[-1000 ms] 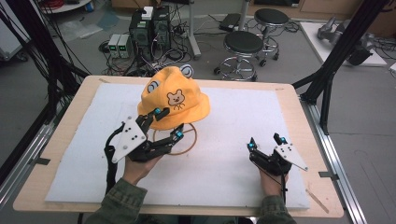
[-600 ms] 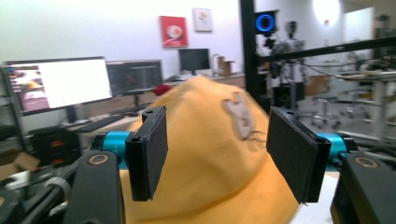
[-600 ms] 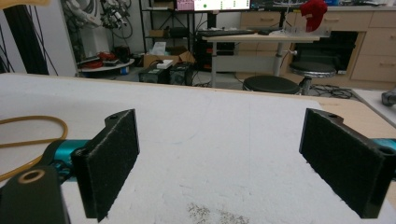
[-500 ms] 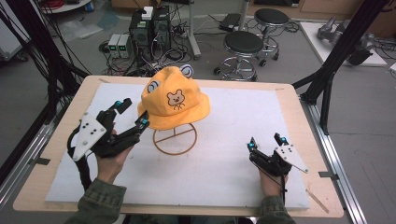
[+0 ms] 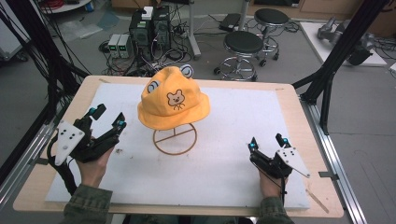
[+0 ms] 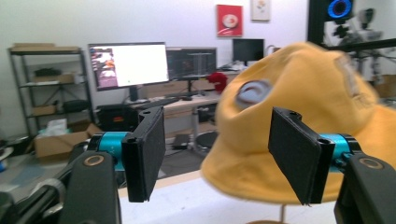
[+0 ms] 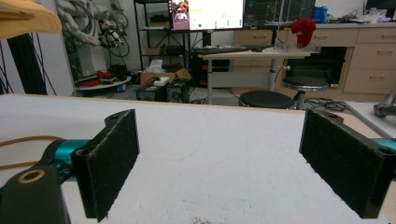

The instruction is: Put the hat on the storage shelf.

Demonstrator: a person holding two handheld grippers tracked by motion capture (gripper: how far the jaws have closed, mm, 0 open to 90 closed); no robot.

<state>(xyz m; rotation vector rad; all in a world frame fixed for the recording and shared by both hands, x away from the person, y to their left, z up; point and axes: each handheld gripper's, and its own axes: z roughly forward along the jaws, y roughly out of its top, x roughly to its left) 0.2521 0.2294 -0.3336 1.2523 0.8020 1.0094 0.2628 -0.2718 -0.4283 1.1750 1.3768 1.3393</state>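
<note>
Hat (image 5: 173, 103), soft yellow fabric, domed on round wooden ring stand (image 5: 175, 139).
Sits just right of left gripper (image 5: 108, 118), whose felt-padded jaws have just been widening, empty; right gripper (image 5: 266, 142) released, well apart.

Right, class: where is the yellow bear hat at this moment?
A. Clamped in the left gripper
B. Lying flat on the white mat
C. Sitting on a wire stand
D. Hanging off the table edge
C: the yellow bear hat sits on top of the wire stand, whose ring base rests on the white mat, and the left gripper is open beside it.
</note>
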